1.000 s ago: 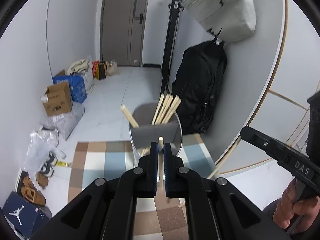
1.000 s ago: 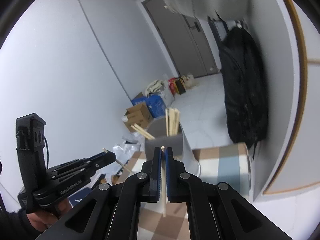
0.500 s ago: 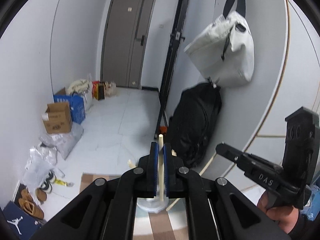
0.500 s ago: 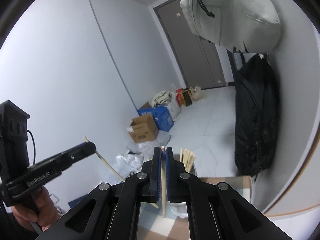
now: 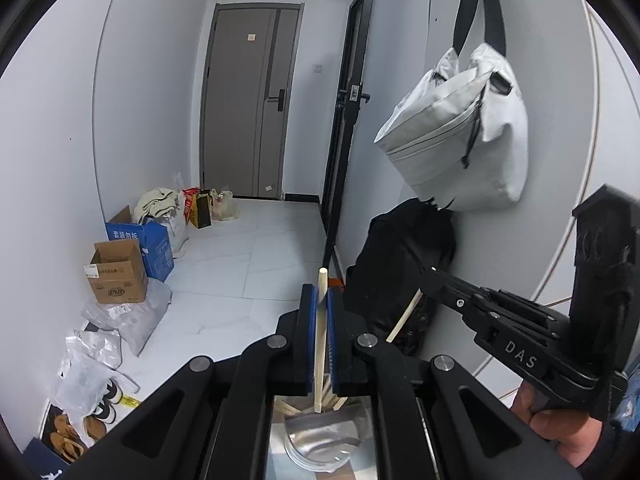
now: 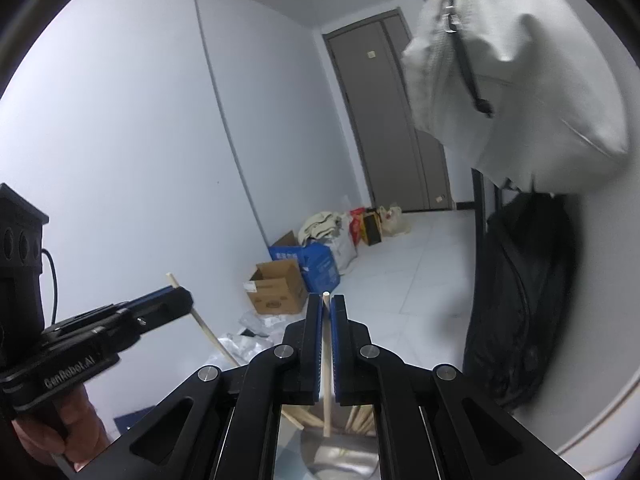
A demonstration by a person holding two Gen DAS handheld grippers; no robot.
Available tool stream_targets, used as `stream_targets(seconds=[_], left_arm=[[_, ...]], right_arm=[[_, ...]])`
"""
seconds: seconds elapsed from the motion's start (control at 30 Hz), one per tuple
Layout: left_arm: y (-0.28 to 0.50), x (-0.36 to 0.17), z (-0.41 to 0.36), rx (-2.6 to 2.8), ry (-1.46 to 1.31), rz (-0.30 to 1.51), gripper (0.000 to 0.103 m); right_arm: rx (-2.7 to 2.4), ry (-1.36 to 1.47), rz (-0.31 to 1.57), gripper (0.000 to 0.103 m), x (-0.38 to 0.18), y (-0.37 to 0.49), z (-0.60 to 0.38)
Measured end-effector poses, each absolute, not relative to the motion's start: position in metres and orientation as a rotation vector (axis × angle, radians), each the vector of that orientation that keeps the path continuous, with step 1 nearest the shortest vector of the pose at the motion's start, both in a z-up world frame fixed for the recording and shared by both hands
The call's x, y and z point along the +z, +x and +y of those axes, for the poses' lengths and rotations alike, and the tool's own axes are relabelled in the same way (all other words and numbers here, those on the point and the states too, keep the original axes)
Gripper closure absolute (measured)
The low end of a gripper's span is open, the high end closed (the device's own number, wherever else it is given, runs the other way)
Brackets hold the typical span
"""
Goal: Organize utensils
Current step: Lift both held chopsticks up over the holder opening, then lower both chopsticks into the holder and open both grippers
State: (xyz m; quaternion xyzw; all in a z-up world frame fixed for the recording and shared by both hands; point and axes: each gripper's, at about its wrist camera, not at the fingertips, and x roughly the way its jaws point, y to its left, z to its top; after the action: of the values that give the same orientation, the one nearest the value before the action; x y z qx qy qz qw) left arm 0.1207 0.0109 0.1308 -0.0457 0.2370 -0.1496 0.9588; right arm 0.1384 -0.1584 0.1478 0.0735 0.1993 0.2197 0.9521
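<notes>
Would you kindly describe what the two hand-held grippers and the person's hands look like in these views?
Both are matte black with angular linkage arms, silver pivot bolts and blue-edged finger pads. The left hand-held gripper reads "GenRobot.AI" in white on its side, and a thin black cable loops from its boxy camera housing. The right hand-held gripper bears "DAS". The right hand shows a dark sleeve at its wrist; no sleeve shows at the left hand.

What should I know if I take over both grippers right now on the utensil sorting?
Left gripper: jaws shut on one wooden chopstick, roughly upright.
Right gripper: jaws shut on another chopstick, also upright.
Metal holder sits below both grippers, with several chopsticks already standing in it.
Done: part of the set is in the holder.
Left: lower both held chopsticks into the holder and release. Whether more lie loose outside it is out of view.
</notes>
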Motion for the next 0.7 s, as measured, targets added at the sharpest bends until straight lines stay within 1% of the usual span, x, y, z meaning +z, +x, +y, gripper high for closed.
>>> stream_targets(seconds=[0.37, 0.7], left_arm=[[0.163, 0.092, 0.017, -0.312, -0.087, 0.567, 0.102], [0.182, 0.075, 0.008, -0.341, -0.072, 0.634, 0.102]], right_arm=[[0.437, 0.147, 0.457, 0.100, 0.112, 0.176, -0.144], [0.462, 0.134, 0.489, 0.100, 0.094, 0.188, -0.137]])
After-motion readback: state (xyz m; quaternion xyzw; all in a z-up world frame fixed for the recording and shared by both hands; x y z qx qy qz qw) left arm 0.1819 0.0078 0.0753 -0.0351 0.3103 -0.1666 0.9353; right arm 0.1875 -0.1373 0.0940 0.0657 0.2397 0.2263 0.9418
